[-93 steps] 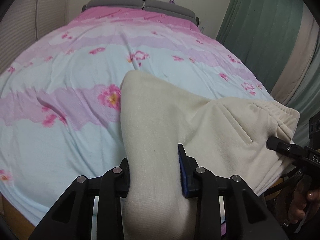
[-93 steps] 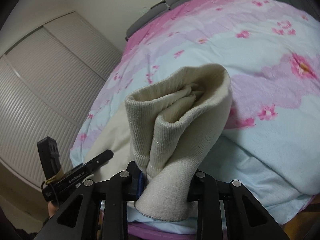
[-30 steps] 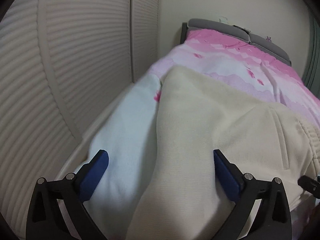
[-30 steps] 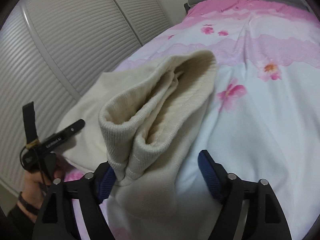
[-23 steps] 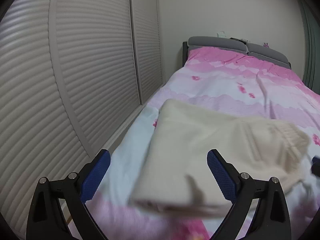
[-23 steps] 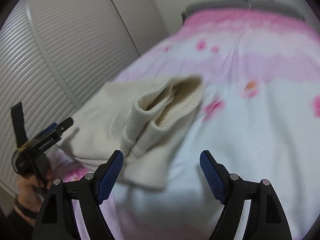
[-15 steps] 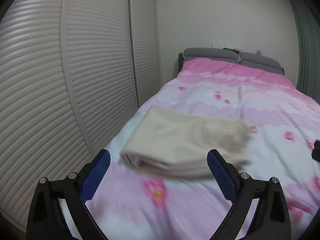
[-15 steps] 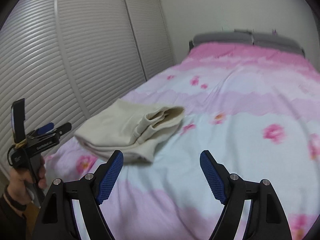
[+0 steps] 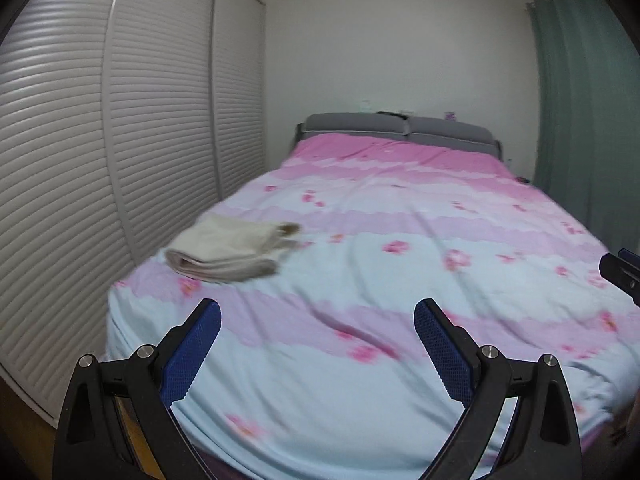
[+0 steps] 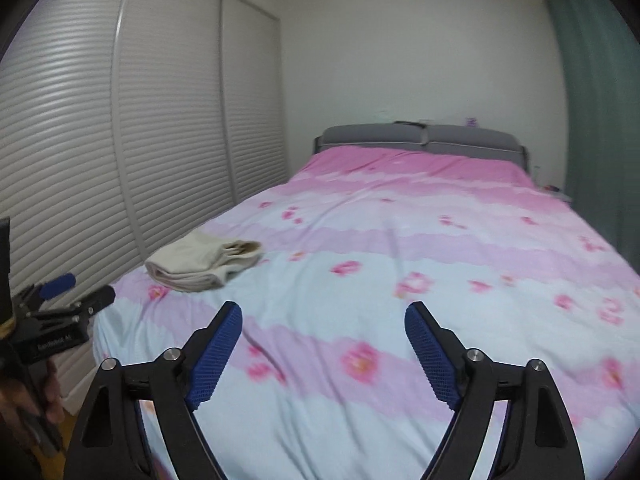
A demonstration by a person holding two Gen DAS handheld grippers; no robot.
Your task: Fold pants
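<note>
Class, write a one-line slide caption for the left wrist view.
Folded cream pants lie near the bed's left edge, beyond the open, empty left tool.

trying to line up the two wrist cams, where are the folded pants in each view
Left wrist view: the folded pants lie left of centre, on the bed's left side near the bedspread edge, beyond the left gripper.
Right wrist view: the folded pants lie at middle left, beyond the right gripper, whose jaws are opening with nothing between them.
Shared landmark: the grey headboard at the far end.
</note>
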